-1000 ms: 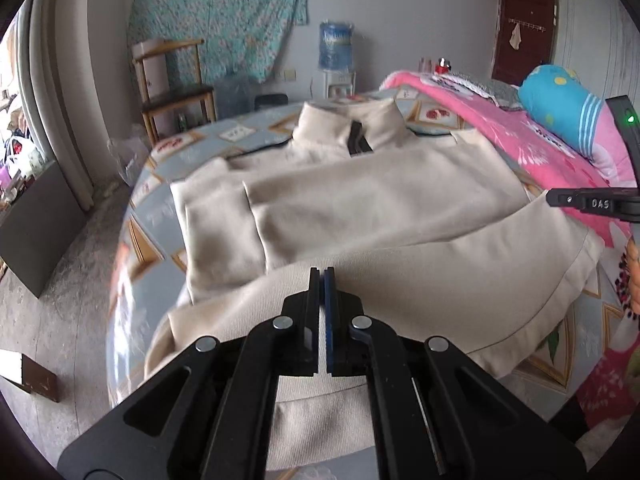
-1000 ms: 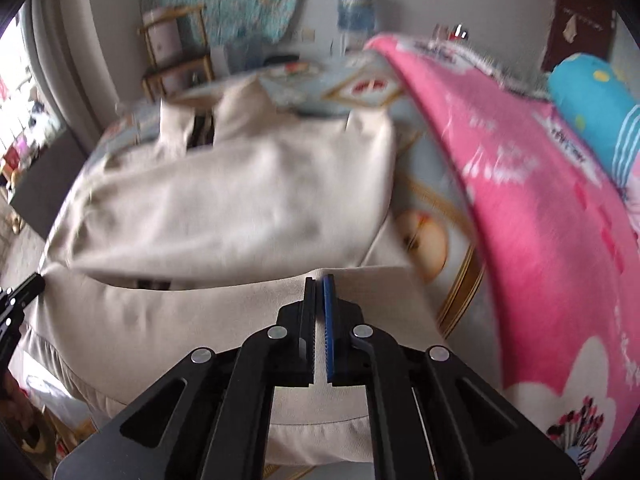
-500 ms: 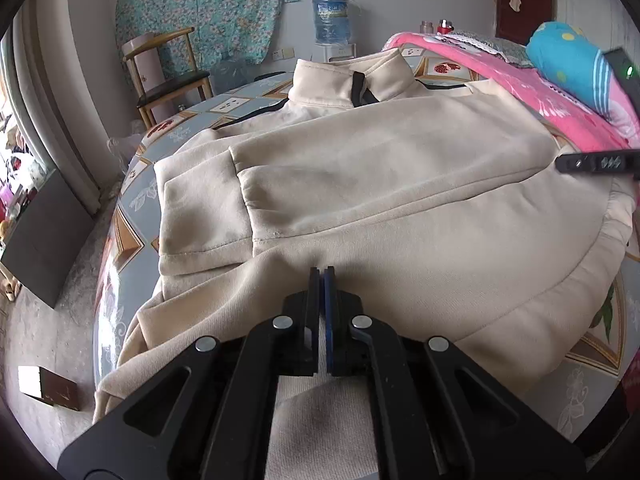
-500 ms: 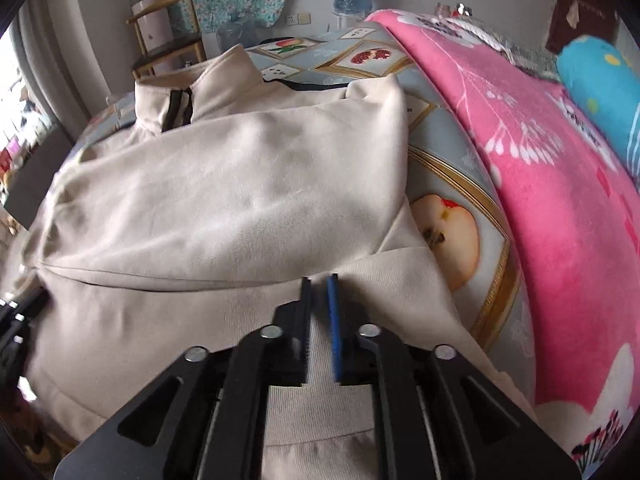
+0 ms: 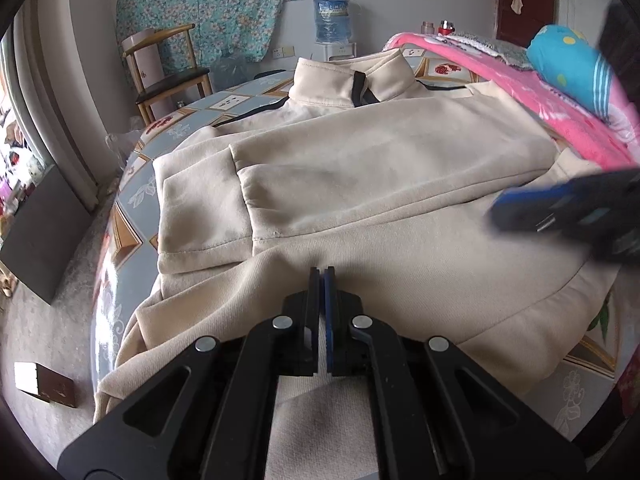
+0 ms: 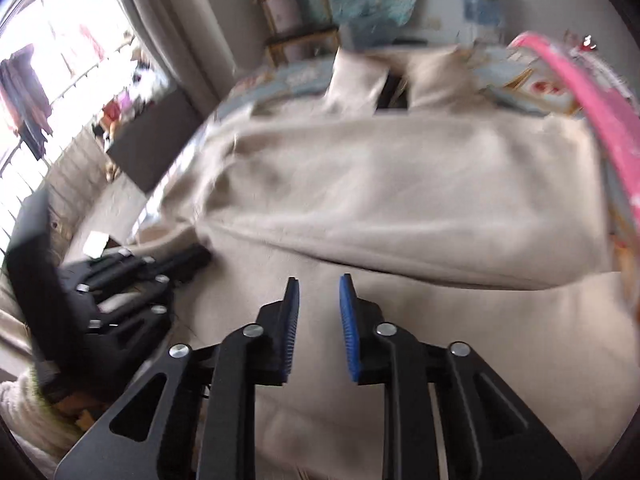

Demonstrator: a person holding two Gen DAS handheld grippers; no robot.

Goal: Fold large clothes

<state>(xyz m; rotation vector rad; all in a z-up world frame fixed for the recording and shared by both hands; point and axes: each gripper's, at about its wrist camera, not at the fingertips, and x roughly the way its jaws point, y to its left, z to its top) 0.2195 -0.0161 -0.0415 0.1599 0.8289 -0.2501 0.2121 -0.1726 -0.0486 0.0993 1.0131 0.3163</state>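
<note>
Fingers of the left gripper [image 5: 323, 276] are pressed together w/ no visible gap, tips down at the near hem of the beige sweatshirt [image 5: 380, 184]; whether a fold of cloth is pinched between them can't be told from this angle. Fingers of the right gripper [image 6: 319, 286] stand a little apart and are closing, blue ribbed pads [image 6: 349, 320] facing each other, nothing between them, hovering over the garment's lower panel (view is motion-blurred).

Sweatshirt lies spread on the bed [image 5: 132, 200], stand-up collar [image 5: 352, 76] at the far end w/ a dark zip tab, hem toward both grippers. One sleeve is folded across the body, its cuff edge stitched and squared off. Fabric is thick, matte, fleece-like, soft creases; the bottom band looks ribbed. Bed sheet beneath is blue-grey w/ framed fruit prints. Pink fleecy blanket [image 5: 560, 108] runs along the far side of the garment, just beside its shoulder, w/ a turquoise pillow [image 5: 568, 64] on top.

In the left wrist view the right gripper shows as a blur over the sweatshirt's right edge.
</note>
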